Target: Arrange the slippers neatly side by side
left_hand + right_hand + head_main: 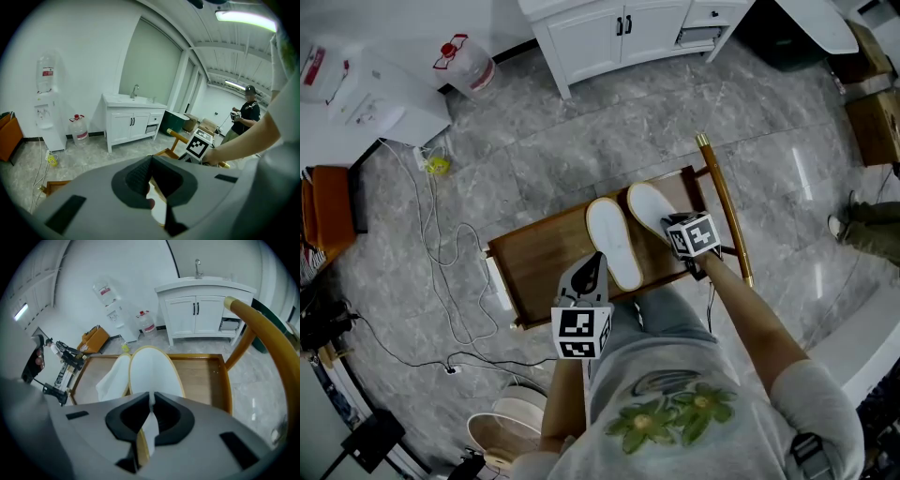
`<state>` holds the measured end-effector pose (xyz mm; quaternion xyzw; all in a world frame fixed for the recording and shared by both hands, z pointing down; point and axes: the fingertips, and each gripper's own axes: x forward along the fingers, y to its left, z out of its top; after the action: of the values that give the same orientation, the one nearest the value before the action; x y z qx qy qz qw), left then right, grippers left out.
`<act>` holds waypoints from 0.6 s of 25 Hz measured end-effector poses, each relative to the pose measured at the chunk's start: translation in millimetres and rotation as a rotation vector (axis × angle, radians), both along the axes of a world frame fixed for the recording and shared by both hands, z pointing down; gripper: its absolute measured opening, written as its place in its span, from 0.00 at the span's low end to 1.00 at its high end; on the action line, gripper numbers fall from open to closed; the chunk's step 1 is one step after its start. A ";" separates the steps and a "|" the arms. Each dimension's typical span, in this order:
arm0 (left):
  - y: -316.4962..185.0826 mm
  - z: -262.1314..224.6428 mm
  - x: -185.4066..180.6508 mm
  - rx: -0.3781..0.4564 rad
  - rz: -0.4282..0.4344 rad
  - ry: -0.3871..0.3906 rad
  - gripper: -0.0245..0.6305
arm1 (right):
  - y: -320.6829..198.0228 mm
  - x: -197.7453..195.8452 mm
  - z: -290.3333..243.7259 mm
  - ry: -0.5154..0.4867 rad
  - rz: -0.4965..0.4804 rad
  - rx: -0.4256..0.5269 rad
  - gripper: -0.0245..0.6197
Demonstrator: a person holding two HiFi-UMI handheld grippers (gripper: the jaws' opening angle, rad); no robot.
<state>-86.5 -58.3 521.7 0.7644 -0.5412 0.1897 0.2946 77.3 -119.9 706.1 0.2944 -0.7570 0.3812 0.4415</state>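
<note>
My right claw (150,401) is clenched on the near edge of the right slipper (152,371). The slipper lies on the table (204,376) just beside the left slipper (114,379), but farther back. I'd drag it low and slowly nearer until the heels line up, keeping it parallel. My left claw (151,161) hovers clenched at the left slipper's near end.

The slippers (614,242) are white with a thin tan edge; the tray (544,258) is brown wood, its pole (724,211) golden. The floor (581,131) is grey, marble-veined. At twelve o'clock the cabinet (609,33) is white, black-handled. The marker cubes (580,333) show black-and-white squares; the shirt (675,412) seems grey with green leaves.
</note>
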 end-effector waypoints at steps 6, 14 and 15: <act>-1.2 -3.2 -0.2 0.004 0.007 -0.001 0.06 | 5.8 -5.5 -8.7 -0.056 0.222 -0.082 0.08; 4.5 -4.8 -4.1 0.008 0.011 -0.010 0.06 | 18.5 -13.8 -9.5 -0.090 0.438 -0.136 0.08; 5.5 -4.3 -5.0 0.007 0.011 -0.011 0.06 | 20.3 -15.0 -8.0 -0.084 0.457 -0.135 0.08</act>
<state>-91.5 -52.8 517.4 0.7674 -0.5393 0.1937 0.2877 62.3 -99.7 698.0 0.4117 -0.6611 0.5329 0.3308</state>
